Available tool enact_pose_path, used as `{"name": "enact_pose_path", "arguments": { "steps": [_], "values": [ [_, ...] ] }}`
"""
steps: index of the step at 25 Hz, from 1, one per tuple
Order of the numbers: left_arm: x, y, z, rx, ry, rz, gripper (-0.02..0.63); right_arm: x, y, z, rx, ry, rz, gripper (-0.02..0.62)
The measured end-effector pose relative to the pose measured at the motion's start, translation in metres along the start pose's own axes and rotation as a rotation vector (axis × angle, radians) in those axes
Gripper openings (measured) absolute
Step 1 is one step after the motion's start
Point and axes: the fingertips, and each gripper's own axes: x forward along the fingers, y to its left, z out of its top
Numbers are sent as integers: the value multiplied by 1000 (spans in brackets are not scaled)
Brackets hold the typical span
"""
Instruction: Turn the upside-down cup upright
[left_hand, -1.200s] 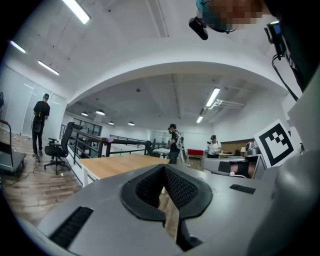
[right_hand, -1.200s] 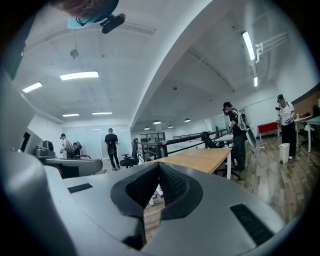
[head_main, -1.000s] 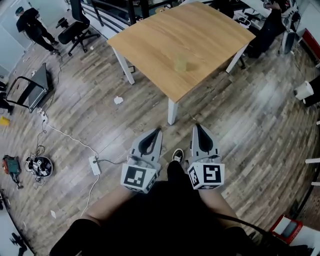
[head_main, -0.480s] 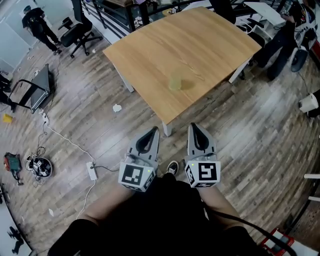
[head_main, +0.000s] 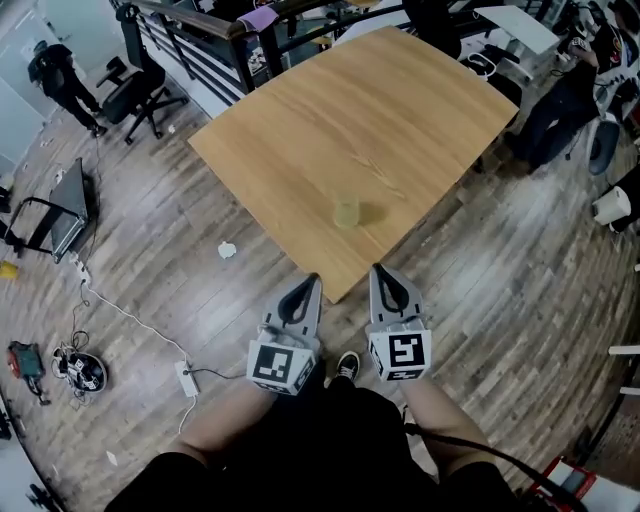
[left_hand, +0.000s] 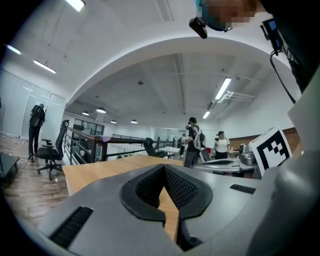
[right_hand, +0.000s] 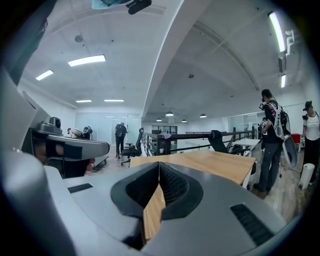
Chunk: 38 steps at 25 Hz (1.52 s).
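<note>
A small pale yellow-green cup (head_main: 346, 211) stands upside down on the wooden table (head_main: 300, 120), near the table's front corner. My left gripper (head_main: 311, 279) and right gripper (head_main: 378, 270) are held side by side just short of that corner, both pointing at the table. Both are shut with nothing between the jaws. The cup lies a short way beyond the tips, between the two. In the left gripper view the table (left_hand: 100, 170) shows past the shut jaws; the right gripper view shows the table (right_hand: 200, 162) likewise. The cup is hidden in both gripper views.
White table legs stand under the top. An office chair (head_main: 130, 95) and a person (head_main: 55, 75) are at the far left; people stand at the far right (head_main: 565, 100). Cables and a power strip (head_main: 185, 378) lie on the wood floor at left, with crumpled paper (head_main: 227, 250).
I have walked toward the table: it and the cup have come much nearer in the head view. Both grippers stayed shut, side by side, and now reach the table's front corner.
</note>
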Motion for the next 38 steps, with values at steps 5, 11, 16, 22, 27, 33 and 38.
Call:
{"name": "enact_pose_path", "arguments": {
  "steps": [5,11,16,22,27,33,38],
  "values": [
    [48,49,-19,-2,-17,-28,8,61,-3,-14,4,12,-38,14],
    [109,93,-55,-7,24,-39,8,119,-21,-39,18,40,-77,15],
    [155,124,-96,-28,35,-33,8,167,-31,-76,-28,50,-43,15],
    [183,130,-146,-34,61,-45,9,203,-27,-123,-51,93,47,26],
    [192,128,-174,-62,115,-48,85,215,-30,-136,-31,130,115,199],
    [195,135,-196,-60,131,-61,140,237,-34,-159,2,177,125,261],
    [194,135,-206,-61,145,-64,147,258,-38,-165,19,163,147,296]
  ]
}}
